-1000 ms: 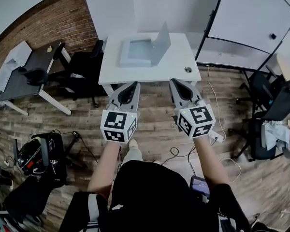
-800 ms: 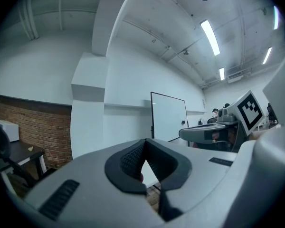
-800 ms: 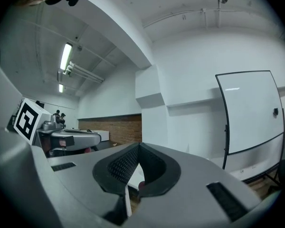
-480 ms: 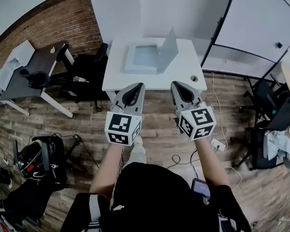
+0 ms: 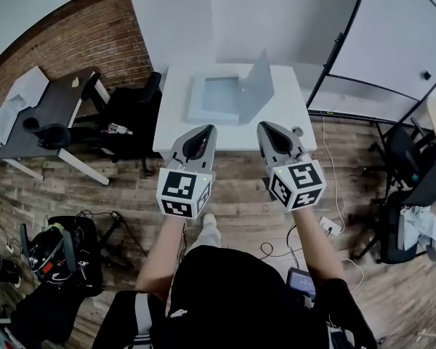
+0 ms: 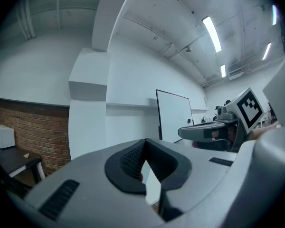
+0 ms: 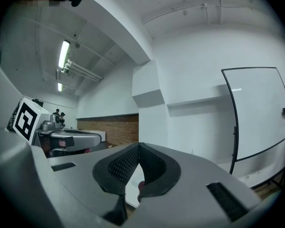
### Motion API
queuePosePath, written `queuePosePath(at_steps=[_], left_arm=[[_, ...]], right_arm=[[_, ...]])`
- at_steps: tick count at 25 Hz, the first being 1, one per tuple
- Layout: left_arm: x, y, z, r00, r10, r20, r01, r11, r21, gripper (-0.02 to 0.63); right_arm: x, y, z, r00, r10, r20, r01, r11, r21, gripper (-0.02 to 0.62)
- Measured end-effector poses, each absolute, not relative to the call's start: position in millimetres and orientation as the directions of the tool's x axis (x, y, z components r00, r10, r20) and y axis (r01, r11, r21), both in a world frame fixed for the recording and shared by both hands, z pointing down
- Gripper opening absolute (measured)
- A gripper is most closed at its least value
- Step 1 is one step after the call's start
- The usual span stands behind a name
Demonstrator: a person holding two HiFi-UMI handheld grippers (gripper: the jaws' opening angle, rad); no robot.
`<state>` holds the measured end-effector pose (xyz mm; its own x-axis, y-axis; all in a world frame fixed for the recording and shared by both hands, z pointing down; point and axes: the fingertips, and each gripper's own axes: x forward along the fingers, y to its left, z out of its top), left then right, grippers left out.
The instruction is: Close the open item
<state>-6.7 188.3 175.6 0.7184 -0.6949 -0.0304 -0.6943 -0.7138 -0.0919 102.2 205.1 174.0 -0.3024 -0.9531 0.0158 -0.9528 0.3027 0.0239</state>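
An open silver-grey laptop (image 5: 219, 97) lies on the white table (image 5: 285, 126) in the head view, its lid (image 5: 259, 77) standing upright on the right side. My left gripper (image 5: 202, 129) and right gripper (image 5: 264, 126) are held side by side in front of the table's near edge, both pointing at it and apart from the laptop. Both are shut with nothing between the jaws. In the left gripper view my left gripper (image 6: 144, 145) shows closed pads; in the right gripper view my right gripper (image 7: 137, 147) does too. The laptop is hidden in both gripper views.
A black office chair (image 5: 134, 106) stands to the left of the table, with a dark desk (image 5: 56, 106) further left. A whiteboard on a black frame (image 5: 396, 46) stands at the right, above more chairs (image 5: 414, 167). Cables (image 5: 276, 247) and a bag (image 5: 52, 244) lie on the wooden floor.
Both grippers have moved forward toward the table together with the person; the table and laptop now sit closer in the head view. The jaws stayed shut.
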Motion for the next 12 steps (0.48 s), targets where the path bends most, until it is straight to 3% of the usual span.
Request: queuePosePath(at_steps=[12], left_arm=[[-6, 104, 175, 0.732, -0.681, 0.000, -0.679, -0.730, -0.077, 0.009]], right_arm=[[104, 125, 176, -0.294, -0.955, 0.041, -0.956, 0.294, 0.001, 0.040]])
